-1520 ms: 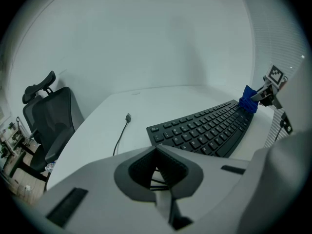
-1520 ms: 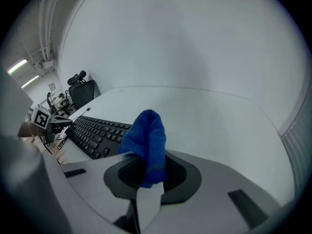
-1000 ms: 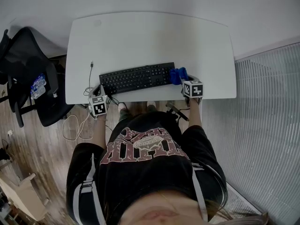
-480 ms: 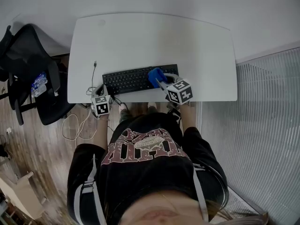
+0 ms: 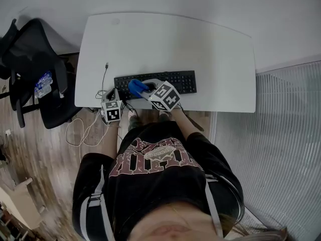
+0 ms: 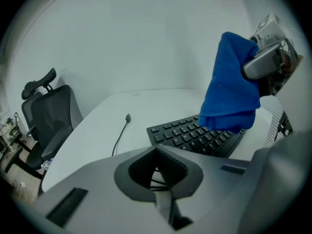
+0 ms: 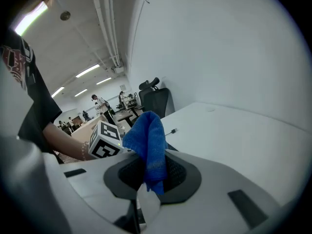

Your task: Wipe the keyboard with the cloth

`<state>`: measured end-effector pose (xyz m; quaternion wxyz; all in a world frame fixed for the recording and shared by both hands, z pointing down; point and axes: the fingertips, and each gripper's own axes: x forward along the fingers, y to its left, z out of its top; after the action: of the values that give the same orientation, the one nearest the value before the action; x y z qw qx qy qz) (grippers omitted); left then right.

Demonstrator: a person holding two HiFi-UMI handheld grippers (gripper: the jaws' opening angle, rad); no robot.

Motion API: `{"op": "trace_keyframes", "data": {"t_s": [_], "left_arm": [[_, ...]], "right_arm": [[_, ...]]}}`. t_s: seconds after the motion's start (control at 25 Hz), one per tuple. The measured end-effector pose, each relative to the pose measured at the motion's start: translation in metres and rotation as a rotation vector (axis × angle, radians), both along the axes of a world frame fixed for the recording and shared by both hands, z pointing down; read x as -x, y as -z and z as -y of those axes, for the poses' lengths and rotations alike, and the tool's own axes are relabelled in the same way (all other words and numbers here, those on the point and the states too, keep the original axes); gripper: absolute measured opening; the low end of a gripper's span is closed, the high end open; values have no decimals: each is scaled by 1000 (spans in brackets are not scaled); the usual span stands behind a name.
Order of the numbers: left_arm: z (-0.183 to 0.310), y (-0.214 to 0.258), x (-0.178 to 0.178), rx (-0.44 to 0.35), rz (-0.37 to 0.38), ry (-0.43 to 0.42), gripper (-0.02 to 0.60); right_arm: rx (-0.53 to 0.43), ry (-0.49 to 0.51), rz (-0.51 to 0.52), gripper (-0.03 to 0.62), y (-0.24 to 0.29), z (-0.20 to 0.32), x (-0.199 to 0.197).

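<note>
A black keyboard point(image 5: 168, 80) lies along the front of the white desk point(image 5: 170, 44). My right gripper point(image 5: 144, 90) is shut on a blue cloth point(image 5: 136, 87) over the keyboard's left half. In the left gripper view the cloth point(image 6: 230, 91) hangs from the right gripper point(image 6: 265, 62), its lower edge at the keys point(image 6: 192, 135); contact cannot be told. The right gripper view shows the cloth point(image 7: 148, 143) pinched between the jaws point(image 7: 151, 172). My left gripper point(image 5: 111, 104) sits at the desk's front edge, left of the keyboard, jaws point(image 6: 156, 155) shut on nothing.
A loose cable with a plug point(image 6: 123, 128) lies on the desk left of the keyboard. A black office chair point(image 5: 35, 79) stands beyond the desk's left end. A ribbed panel point(image 5: 286, 144) runs along the right side.
The right gripper has carried the blue cloth leftward from the keyboard's right end to its left half. The left gripper has stayed at the desk's front-left edge.
</note>
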<state>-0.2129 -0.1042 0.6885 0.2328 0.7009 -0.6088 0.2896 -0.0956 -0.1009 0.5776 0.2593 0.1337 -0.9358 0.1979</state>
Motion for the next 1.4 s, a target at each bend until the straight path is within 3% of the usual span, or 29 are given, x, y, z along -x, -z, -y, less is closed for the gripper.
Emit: {"op": "trace_keyframes", "data": {"t_s": [0.2,0.4,1.0,1.4], "left_arm": [[0,-3,1,-2,-4,-1,35],[1,-2,2,-15,-5,1,35],[0,-2,2,-10,2,12,35],[-2,-3,2,9,10,6,35]], "right_arm": [[88,72,45,64,-23,-17,56],[176,11,35,64,-53,-21,76],[31,28,-85,64,-79,-18,80],[-12,-47,-133,64,-82,0,36]]}}
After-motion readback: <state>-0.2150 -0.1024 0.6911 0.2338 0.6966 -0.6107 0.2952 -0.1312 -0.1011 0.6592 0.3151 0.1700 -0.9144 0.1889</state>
